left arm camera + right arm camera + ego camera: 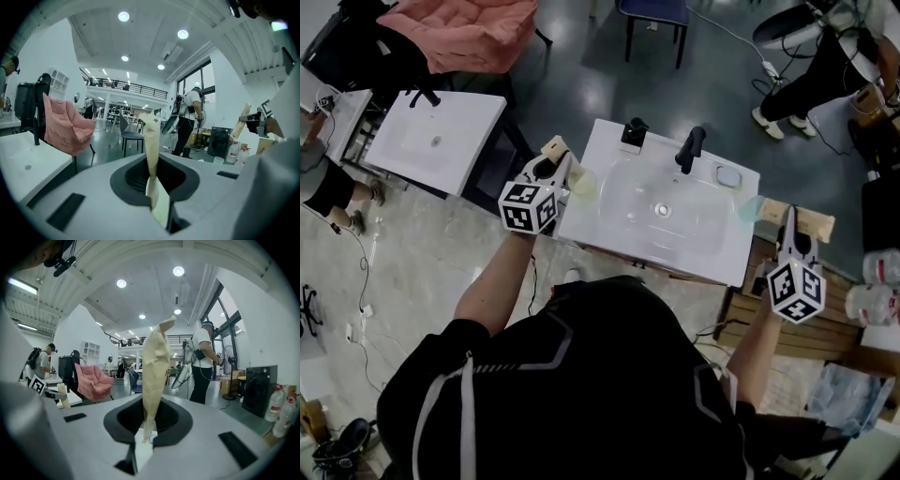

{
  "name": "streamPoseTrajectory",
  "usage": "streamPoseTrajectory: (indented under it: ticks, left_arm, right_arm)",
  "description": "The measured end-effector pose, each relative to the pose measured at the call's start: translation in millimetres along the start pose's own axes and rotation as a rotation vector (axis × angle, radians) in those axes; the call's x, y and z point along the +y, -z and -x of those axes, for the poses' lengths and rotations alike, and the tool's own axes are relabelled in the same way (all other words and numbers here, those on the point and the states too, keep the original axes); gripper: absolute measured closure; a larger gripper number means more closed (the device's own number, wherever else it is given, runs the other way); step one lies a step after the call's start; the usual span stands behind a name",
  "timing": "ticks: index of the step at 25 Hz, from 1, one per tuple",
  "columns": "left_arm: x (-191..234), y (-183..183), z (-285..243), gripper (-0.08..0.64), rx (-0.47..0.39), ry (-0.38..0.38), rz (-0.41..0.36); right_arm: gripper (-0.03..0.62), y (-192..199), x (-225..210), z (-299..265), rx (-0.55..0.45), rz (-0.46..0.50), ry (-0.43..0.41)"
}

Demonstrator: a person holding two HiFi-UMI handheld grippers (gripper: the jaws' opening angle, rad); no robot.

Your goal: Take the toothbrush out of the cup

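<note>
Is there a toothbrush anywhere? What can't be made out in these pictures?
- The toothbrush: seen in no view; too small for the head view, if it is there.
- The yellowish cup: its inside, head view, partly covered by the left gripper.
- The teal cup: its contents, head view, too small and faint.
- Both cups: outside both gripper views, which look out over the room.

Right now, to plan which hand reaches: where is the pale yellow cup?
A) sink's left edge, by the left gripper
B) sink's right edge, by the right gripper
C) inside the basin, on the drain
A: the head view shows the pale yellow cup at the left edge of the sink, beside the left gripper.
</note>
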State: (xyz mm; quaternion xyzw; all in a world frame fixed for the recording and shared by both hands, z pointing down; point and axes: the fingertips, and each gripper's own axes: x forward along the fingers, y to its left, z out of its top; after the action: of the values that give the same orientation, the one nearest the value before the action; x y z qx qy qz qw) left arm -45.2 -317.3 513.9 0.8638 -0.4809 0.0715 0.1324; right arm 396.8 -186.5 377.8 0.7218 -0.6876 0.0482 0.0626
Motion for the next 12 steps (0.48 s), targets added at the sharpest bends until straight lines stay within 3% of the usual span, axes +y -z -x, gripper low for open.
streamPoseTrajectory:
  ticks: [12]
  left_arm:
    - [-28,-86,31,0.531,-0.134,0.011,-0.022]
  right_arm:
    - [0.561,-15,1,-21,-0.027,-0.011,-0.055]
